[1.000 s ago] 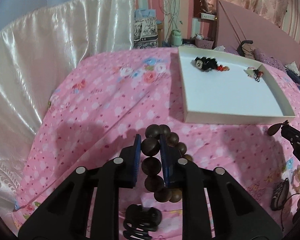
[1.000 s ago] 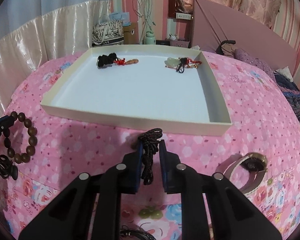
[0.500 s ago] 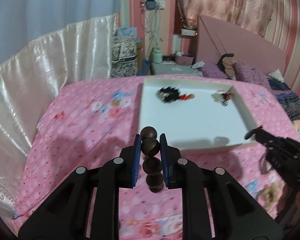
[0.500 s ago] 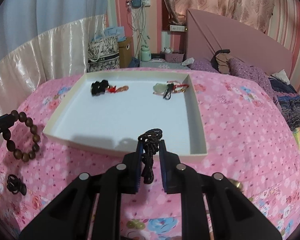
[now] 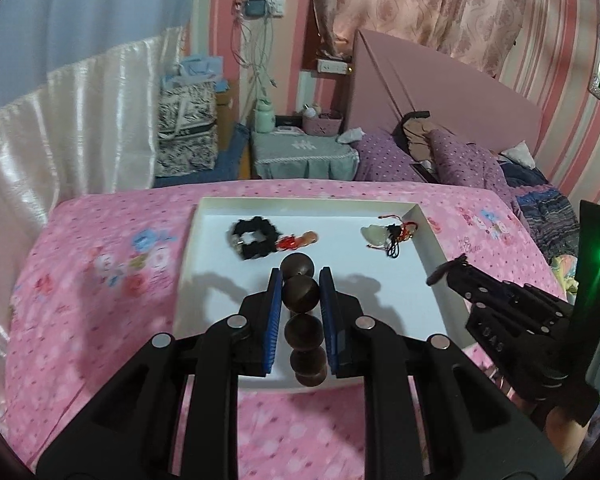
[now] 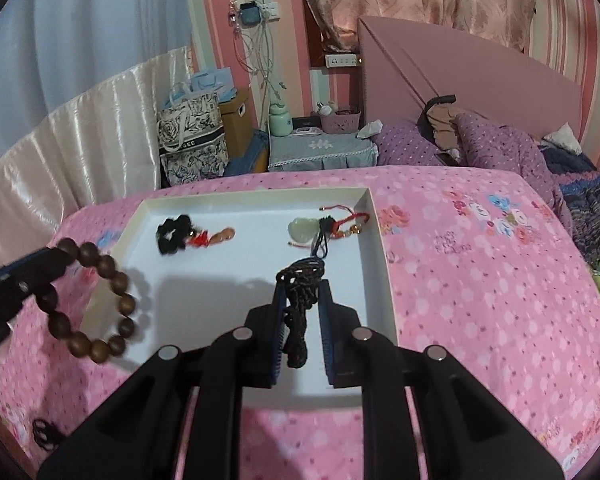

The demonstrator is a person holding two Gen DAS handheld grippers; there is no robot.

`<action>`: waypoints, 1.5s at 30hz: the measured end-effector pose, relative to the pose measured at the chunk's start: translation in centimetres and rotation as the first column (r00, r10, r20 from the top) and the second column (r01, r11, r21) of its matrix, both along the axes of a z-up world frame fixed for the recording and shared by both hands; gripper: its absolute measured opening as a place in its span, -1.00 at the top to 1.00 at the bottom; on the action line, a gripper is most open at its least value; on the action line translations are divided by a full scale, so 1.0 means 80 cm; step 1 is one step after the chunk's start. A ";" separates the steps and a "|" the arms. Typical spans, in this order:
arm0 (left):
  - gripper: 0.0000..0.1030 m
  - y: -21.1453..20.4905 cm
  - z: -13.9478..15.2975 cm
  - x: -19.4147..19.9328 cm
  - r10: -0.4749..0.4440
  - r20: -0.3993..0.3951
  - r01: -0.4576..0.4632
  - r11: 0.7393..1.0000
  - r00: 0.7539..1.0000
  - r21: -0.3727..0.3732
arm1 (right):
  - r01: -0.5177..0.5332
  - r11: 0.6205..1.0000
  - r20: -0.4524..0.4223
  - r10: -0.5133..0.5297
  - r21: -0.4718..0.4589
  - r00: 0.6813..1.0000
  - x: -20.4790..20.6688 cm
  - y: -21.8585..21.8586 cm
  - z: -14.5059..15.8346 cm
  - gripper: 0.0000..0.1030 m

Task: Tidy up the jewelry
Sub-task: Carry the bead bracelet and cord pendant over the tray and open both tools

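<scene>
L gripper (image 5: 300,300) clamped on wooden bead bracelet (image 6: 96,304) — over white tray (image 6: 374,248). R gripper (image 6: 302,312) pinching dark braided cord (image 6: 300,300), apparently necklace — jade pendant (image 6: 302,227) at 12.

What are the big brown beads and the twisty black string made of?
The bead bracelet in the left claw looks like dark wood: round brown beads with a dull, soft sheen. The black cord in the right claw looks like braided thread, matte and limp. Neither is certain from sight alone.
</scene>
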State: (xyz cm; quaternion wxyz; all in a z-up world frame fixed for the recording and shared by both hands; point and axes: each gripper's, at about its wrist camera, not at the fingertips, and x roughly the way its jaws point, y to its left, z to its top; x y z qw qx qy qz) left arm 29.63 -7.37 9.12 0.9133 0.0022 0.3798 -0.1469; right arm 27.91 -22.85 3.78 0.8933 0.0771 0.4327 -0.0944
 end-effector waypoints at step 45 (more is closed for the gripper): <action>0.66 -0.003 -0.152 0.137 0.159 -0.107 -0.131 0.964 0.982 0.232 | 0.073 0.995 -0.129 -0.081 -0.067 0.988 0.076 -0.026 -0.116 0.69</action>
